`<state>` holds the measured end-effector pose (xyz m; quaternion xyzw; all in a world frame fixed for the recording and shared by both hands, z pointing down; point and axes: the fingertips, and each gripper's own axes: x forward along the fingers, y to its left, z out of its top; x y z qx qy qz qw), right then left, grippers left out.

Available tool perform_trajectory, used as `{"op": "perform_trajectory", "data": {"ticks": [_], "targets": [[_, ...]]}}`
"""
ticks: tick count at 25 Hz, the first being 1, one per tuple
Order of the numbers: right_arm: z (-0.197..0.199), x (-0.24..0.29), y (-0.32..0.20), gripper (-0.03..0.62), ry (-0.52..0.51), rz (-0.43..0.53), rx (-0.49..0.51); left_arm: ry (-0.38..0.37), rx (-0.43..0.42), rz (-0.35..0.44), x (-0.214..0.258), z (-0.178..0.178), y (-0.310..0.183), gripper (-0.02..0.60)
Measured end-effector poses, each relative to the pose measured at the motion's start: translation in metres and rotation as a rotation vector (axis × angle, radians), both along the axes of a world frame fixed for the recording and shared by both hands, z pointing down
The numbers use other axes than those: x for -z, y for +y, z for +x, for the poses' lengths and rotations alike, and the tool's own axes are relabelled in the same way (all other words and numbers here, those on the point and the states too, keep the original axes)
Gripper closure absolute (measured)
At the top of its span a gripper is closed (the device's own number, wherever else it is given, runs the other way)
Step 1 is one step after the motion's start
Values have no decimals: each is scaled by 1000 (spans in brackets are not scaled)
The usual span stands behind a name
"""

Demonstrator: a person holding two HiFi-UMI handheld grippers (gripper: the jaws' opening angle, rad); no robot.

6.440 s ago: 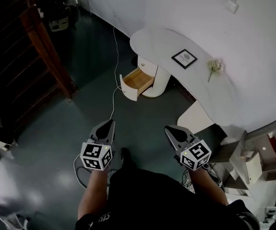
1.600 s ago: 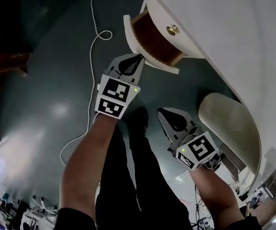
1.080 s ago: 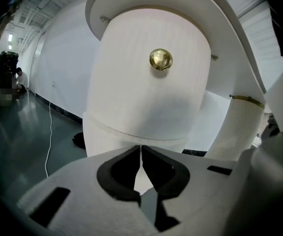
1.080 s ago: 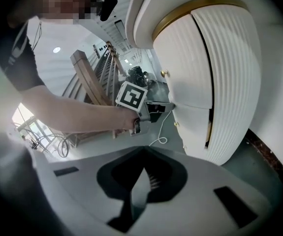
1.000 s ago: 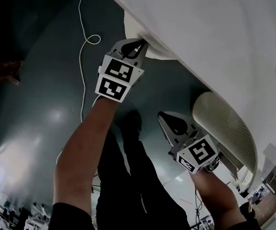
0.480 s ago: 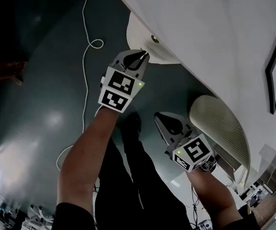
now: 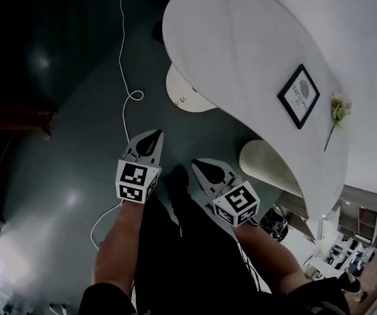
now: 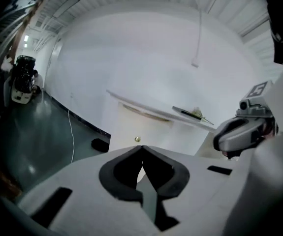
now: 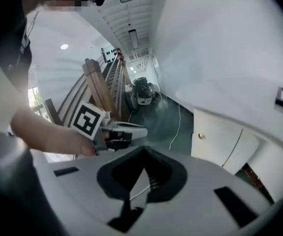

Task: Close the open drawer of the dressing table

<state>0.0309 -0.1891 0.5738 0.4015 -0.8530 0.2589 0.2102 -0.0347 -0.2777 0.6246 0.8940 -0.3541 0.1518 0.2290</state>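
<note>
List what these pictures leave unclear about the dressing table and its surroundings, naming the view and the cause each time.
- Drawer inside: head view, the tabletop overhangs it; only its front shows.
- Framed picture print: head view, too small; left gripper view, seen edge-on.
- Below the knob: left gripper view, the left gripper covers it.
- Floor at upper left: head view, too dark.

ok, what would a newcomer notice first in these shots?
The white dressing table fills the head view's upper right, its drawer closed, a framed picture and a flower sprig on top. Nearer the person, the left hand-held gripper and right hand-held gripper hang shut and empty above the dark floor.
</note>
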Motion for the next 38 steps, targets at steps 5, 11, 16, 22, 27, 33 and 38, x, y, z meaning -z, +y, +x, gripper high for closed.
{"op": "perform_trajectory", "data": {"ticks": [5,11,16,22,27,33,38], "targets": [[-26,90,5,589,30,131,8,-16,-92,122,109,-25,26,577],[-24,142,16,589,33,194,-30,16,-92,191,193,-50,27,578],[-19,181,20,589,19,271,-24,-10,-64,227,239,-61,38,578],[30,238,49,589,-12,347,17,-27,-9,244,289,-27,80,577],[122,275,93,591,-37,397,11,2,34,313,334,40,116,577],[221,299,118,591,-103,402,-59,-1,110,320,358,96,142,577],[241,330,114,591,-126,486,-109,-22,77,334,377,112,149,575]]}}
